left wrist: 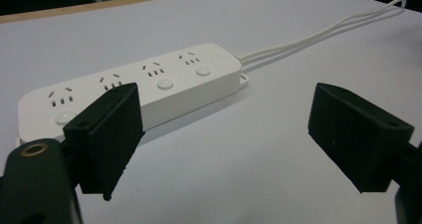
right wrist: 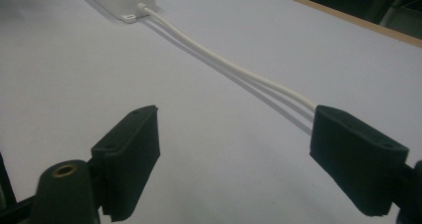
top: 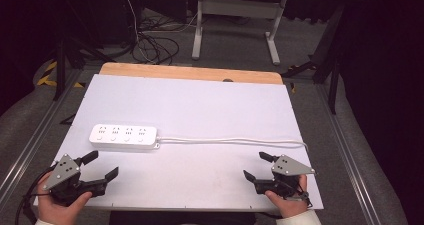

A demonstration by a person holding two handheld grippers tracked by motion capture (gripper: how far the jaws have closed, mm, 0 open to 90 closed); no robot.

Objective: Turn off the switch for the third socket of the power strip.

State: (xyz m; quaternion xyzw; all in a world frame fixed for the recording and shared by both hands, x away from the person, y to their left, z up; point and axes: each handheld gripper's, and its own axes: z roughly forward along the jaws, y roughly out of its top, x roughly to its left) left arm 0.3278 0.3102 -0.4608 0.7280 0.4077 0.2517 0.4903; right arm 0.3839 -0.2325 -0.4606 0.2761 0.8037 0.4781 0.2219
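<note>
A white power strip [top: 123,136] with several sockets and round buttons lies on the left half of the white table top [top: 200,105]. Its white cable [top: 235,141] runs right to the table's edge. In the left gripper view the strip [left wrist: 134,87] lies just beyond the jaws. My left gripper [top: 102,165] rests at the front left corner, open and empty, a short way in front of the strip. My right gripper [top: 259,165] sits at the front right, open and empty, near the cable [right wrist: 224,64], which passes behind its right jaw.
A wooden strip [top: 190,73] borders the table's far edge. Beyond it stand a grey desk frame [top: 235,20] and loose cables [top: 155,47] on the floor. Metal rails [top: 30,140] run along both sides of the table.
</note>
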